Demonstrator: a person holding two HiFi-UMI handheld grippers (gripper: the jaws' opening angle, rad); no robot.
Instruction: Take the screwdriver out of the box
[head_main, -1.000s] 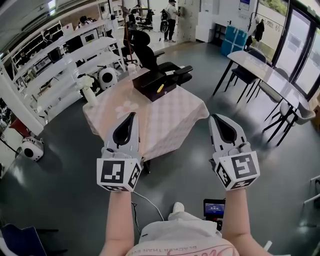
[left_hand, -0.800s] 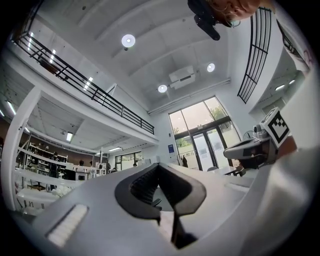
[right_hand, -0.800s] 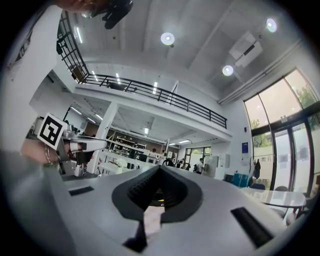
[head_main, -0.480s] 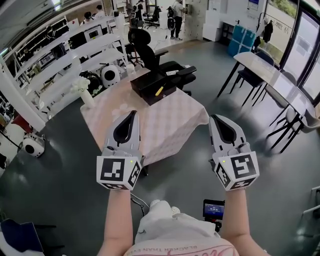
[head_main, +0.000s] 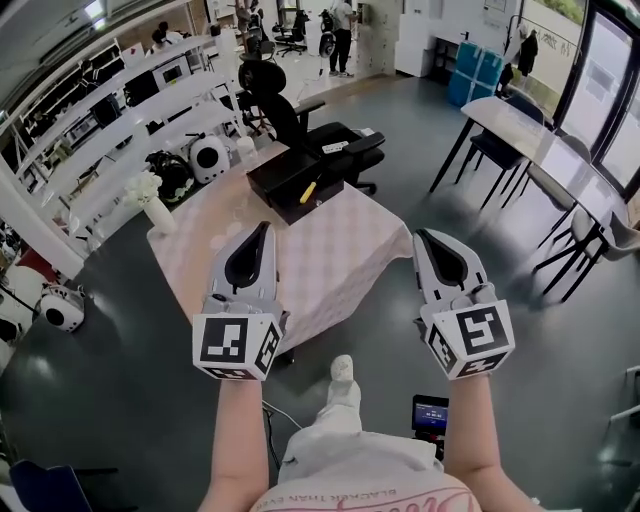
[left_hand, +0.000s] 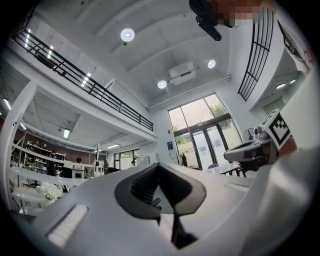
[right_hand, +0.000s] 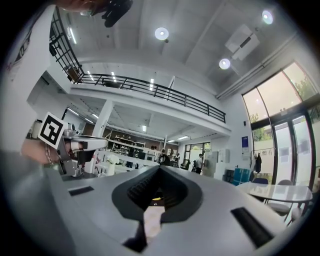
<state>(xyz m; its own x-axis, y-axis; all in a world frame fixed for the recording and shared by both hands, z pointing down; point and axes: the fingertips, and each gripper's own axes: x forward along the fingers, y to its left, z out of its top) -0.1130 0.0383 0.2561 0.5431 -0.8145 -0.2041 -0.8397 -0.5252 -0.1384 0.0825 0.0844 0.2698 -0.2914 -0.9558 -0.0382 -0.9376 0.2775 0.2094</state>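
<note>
A black open box (head_main: 288, 184) stands at the far end of a table (head_main: 330, 260) with a pale checked cloth. The screwdriver (head_main: 308, 192), yellow-handled, lies in the box near its right side. My left gripper (head_main: 264, 230) is held in the air short of the table's near edge, jaws shut with nothing between them. My right gripper (head_main: 423, 238) hangs level with it to the right of the table, also shut and empty. In the left gripper view the left gripper's (left_hand: 159, 166) jaws meet at the tip. The right gripper view shows the same of the right gripper (right_hand: 160, 167).
A white vase of flowers (head_main: 150, 200) stands on the table's left corner. A black office chair (head_main: 300, 120) sits behind the box. White shelves (head_main: 120, 130) run along the left; a long table with chairs (head_main: 540, 150) stands at the right. People stand far back.
Both grippers have been carried forward toward the table, which now looks closer. A foot has stepped forward below. The jaws stay shut.
</note>
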